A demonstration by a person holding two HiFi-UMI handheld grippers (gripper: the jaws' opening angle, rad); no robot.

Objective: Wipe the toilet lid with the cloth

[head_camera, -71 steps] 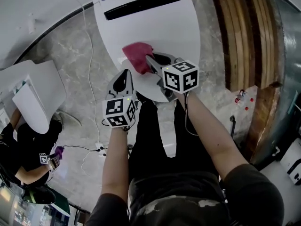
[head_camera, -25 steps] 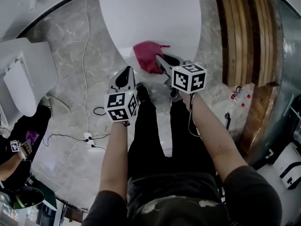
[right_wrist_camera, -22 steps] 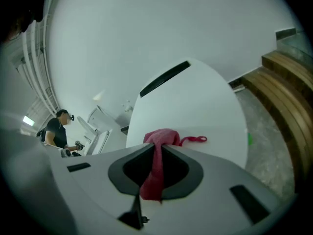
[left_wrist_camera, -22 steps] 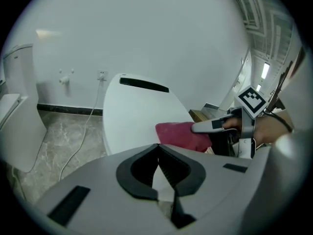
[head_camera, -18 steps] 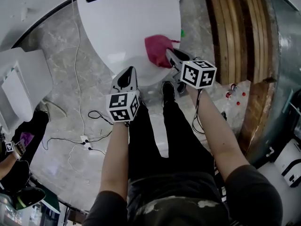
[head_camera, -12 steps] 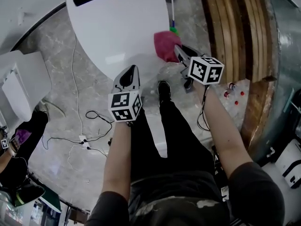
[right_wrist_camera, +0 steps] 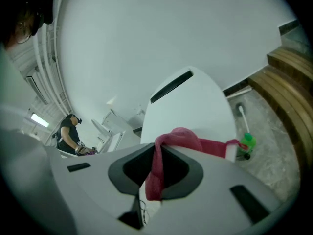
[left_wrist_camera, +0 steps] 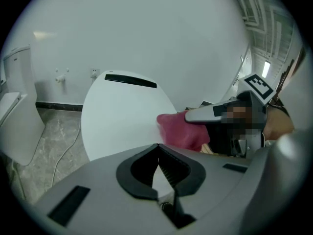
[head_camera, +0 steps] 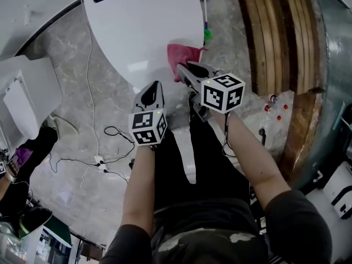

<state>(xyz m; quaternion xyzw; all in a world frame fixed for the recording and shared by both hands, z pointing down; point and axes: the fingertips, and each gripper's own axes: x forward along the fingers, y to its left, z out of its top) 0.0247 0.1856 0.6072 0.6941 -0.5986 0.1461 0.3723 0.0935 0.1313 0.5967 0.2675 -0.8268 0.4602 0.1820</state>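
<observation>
Cloth (head_camera: pixel 181 56) position shifted. Half a second ago the pink rag was out past the right rim of the toilet lid (head_camera: pixel 143 26), almost at the green toilet brush (head_camera: pixel 208 34) on the floor. Now it sits back at the lid's near-right rim, partly over the white surface and partly hanging off the edge. Before that it was nearer the lid's near middle, so this reads as one sideways stroke out to the right and the start of a return.

Right gripper (head_camera: pixel 180 69) is clamped on the cloth: its own view shows a fold pinched between the closed jaws, one tail dangling near and the rest bunched over the tips. Whether the rag presses on the lid right now, cannot tell; it looks slightly lifted.

Left gripper (head_camera: pixel 153 88) has its jaws together with nothing between them. It hovers off the lid's near edge, left of the cloth, doing no work.

Judgement: wiping is under way but not finished. Only the near and right part of the lid has been covered in these frames, while the far part by the black slot looks untouched. Next stroke likely needs the cloth set flat and carried left or far. Risk: the bunched rag wipes a narrow strip and slips off the rim again.
</observation>
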